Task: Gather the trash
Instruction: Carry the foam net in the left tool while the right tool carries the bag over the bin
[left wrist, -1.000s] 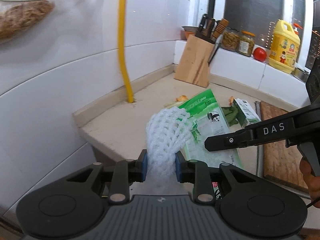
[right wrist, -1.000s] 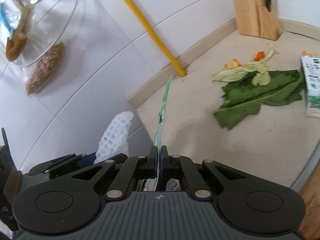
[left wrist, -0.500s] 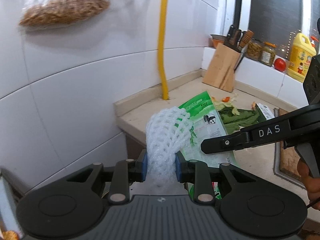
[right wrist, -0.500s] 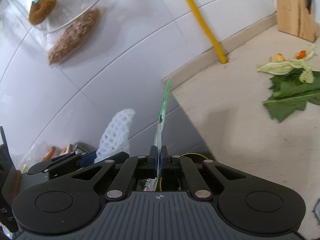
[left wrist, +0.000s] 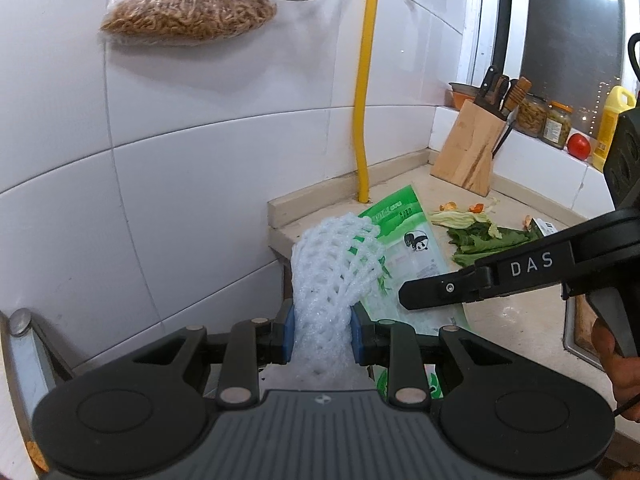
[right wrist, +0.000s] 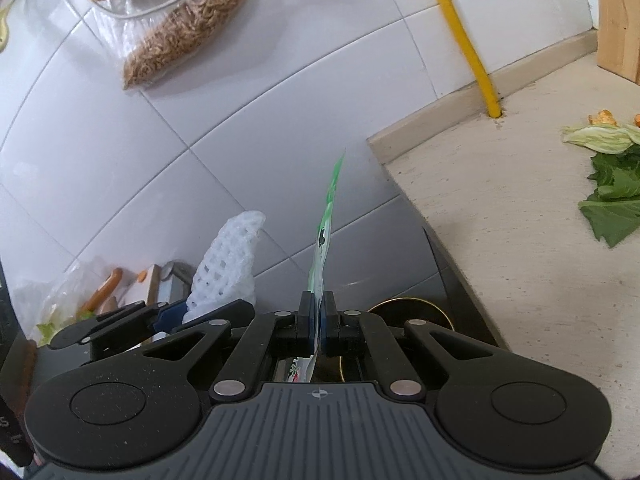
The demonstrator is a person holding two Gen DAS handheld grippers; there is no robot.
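- A clear plastic bag hangs on the white tiled wall, high and to the left of the yellow pipe; it holds brown, worm-shaped dried pieces.
- Right of the pipe, a wooden knife block holds several knives; two glass jars with brownish and greenish contents stand on the ledge behind it, beside a tomato and a yellow bottle.
- The left tool pinches a white foam fruit net between its blue pads, out past the counter's left end.
- The right tool is pressed together on a flat green snack wrapper, held edge-on, also off the counter.
- The pipe meets the beige counter near its left edge; between pipe and front edge the surface is bare.
- Right of the pipe lie green leaves and pale vegetable scraps.
- Below the counter's left end, a dark round rim shows; what it is I cannot tell.
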